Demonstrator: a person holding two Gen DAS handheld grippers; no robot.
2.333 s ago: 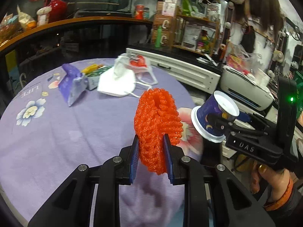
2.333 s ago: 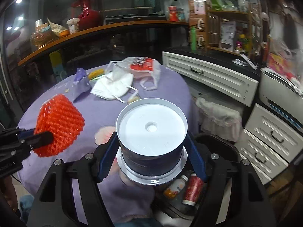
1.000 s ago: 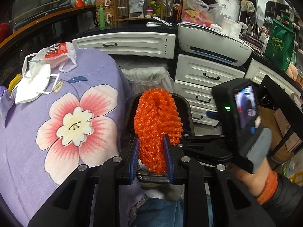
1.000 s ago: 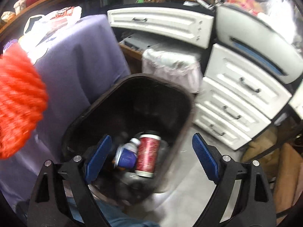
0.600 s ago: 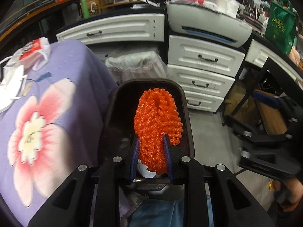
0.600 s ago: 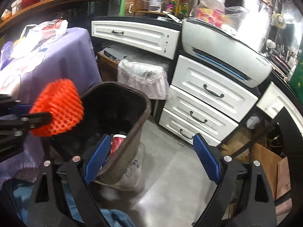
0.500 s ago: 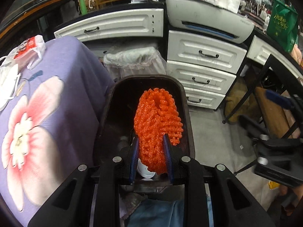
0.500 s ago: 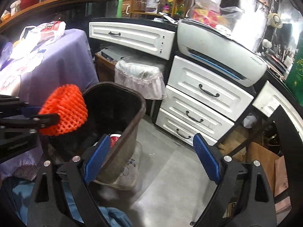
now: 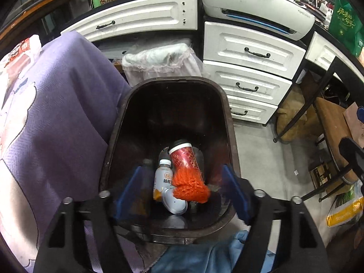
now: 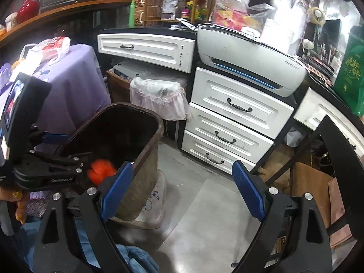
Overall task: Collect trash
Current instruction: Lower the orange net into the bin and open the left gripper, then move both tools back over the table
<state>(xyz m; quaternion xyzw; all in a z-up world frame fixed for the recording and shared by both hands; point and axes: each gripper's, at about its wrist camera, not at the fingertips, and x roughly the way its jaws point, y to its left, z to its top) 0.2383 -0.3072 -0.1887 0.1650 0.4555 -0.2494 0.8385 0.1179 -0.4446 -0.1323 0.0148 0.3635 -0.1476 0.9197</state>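
Observation:
The dark brown trash bin (image 9: 227,104) stands on the floor beside the purple-clothed table (image 9: 56,113). My left gripper (image 9: 182,188) is open directly above the bin's mouth. The orange foam net (image 9: 190,185) lies inside the bin on a red can (image 9: 185,159), a small white bottle (image 9: 161,182) and the paper cup (image 9: 176,202). In the right wrist view the bin (image 10: 145,150) is at lower left with the orange net (image 10: 101,173) showing inside. My right gripper (image 10: 179,193) is open and empty over the floor to the right of the bin.
White drawers (image 10: 229,118) and a printer (image 10: 248,59) stand behind the bin. A lace-covered bin (image 10: 159,93) sits between table and drawers. A plastic bag (image 10: 52,45) and mask remain on the table. Black chair frames (image 9: 323,104) and cardboard stand at right.
My left gripper has opened and the orange net has dropped into the bin. My right gripper, open since releasing the cup, has drawn back to the right of the bin.

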